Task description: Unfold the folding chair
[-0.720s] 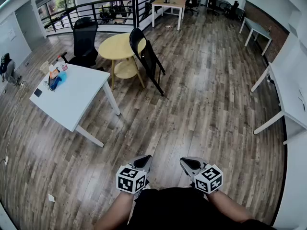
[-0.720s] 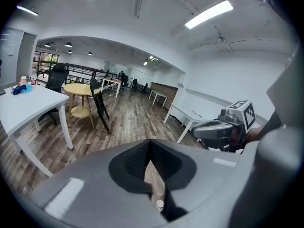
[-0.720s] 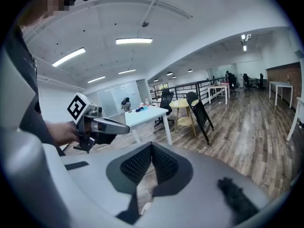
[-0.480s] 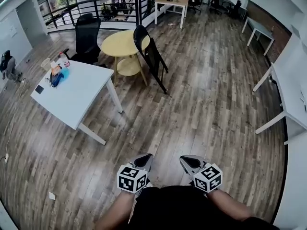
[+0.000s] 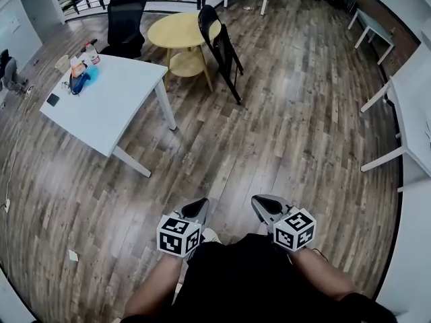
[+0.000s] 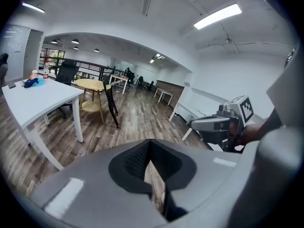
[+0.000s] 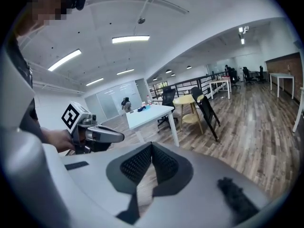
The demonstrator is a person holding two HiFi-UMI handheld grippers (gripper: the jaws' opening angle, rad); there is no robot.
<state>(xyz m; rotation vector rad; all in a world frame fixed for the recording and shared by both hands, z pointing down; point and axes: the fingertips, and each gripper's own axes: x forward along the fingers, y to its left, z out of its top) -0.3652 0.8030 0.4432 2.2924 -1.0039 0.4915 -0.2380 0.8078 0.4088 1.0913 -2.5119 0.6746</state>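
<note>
Right now your left hand-held gripper (image 5: 195,210) and right hand-held gripper (image 5: 265,206) sit low in the frame, close to your body. Each has its jaws pressed together with nothing between them, which makes sense with nothing in reach to grip. The folding chair (image 5: 223,50) stands folded at the upper middle, well apart from you. It seems propped against the round yellow table (image 5: 176,30), right of the white surface (image 5: 111,110). You'll likely need to cross the wooden floor (image 5: 283,133) first.
</note>
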